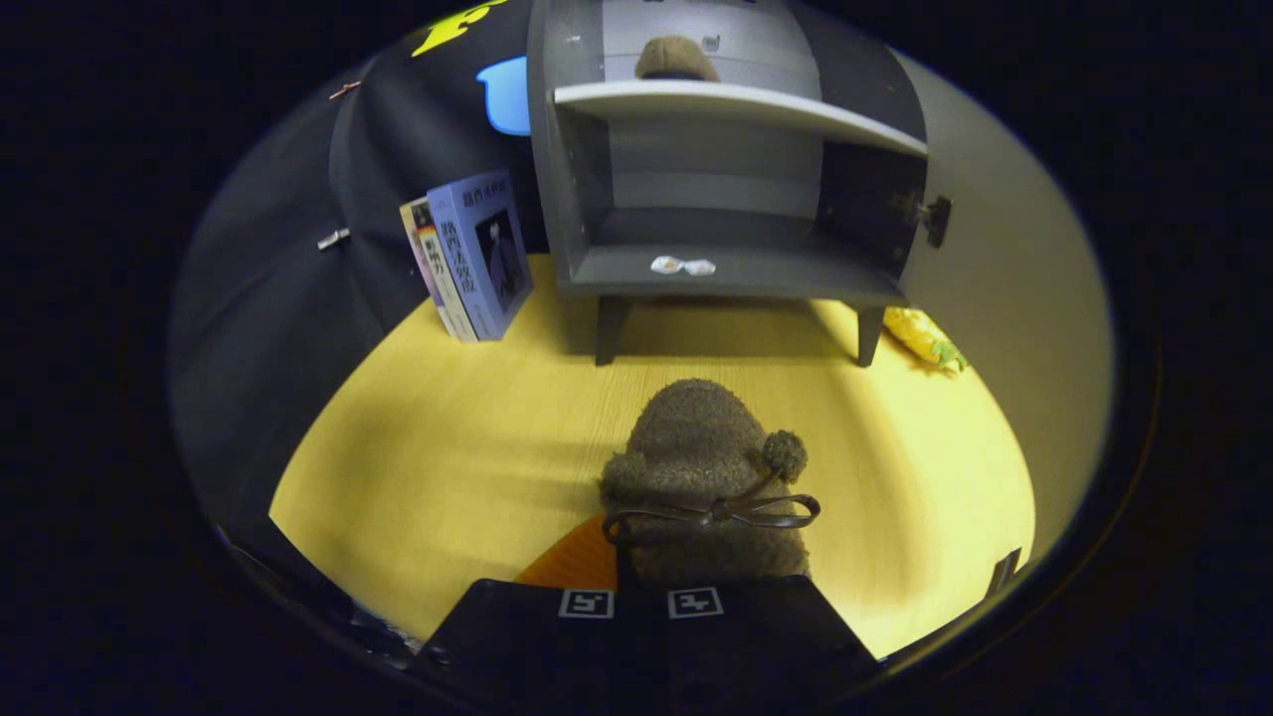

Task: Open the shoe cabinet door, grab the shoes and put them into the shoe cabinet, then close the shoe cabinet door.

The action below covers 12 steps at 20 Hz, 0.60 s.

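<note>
The tool (641, 597) has its fingers closed on the heel of a fuzzy brown bow-tied slipper (701, 467) above the yellow table (438, 467), short of the open grey shoe cabinet (726, 268); that shallow heel pinch could let it droop and snag the cabinet's lower edge.

Gripper (641, 603) fingers stand close together; their tips and grip on the slipper (701, 477) are hidden by its heel. Second slipper (674, 60) on the cabinet (736, 273) upper shelf is half hidden by the shelf edge. Two small white objects (682, 266) inside: too small to identify.
</note>
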### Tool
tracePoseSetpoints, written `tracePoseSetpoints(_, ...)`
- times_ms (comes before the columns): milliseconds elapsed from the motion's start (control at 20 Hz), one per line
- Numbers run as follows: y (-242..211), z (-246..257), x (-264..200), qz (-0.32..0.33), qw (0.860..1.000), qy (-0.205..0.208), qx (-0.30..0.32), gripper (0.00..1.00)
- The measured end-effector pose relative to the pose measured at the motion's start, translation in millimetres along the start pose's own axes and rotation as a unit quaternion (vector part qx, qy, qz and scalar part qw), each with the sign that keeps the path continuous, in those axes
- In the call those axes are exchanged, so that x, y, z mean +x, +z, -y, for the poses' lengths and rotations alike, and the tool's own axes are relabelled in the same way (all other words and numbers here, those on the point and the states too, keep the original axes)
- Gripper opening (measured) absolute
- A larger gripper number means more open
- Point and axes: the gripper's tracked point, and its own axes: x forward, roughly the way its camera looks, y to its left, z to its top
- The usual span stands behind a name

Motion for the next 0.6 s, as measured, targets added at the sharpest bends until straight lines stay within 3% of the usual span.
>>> tracePoseSetpoints(400, 111.3, -1.6, -79.4, 0.067, 0.998, 0.002, 0.013, 0.05)
tracePoseSetpoints(600, 156.0, 0.2, -96.6, 0.079, 0.997, -0.012, 0.016, 0.05)
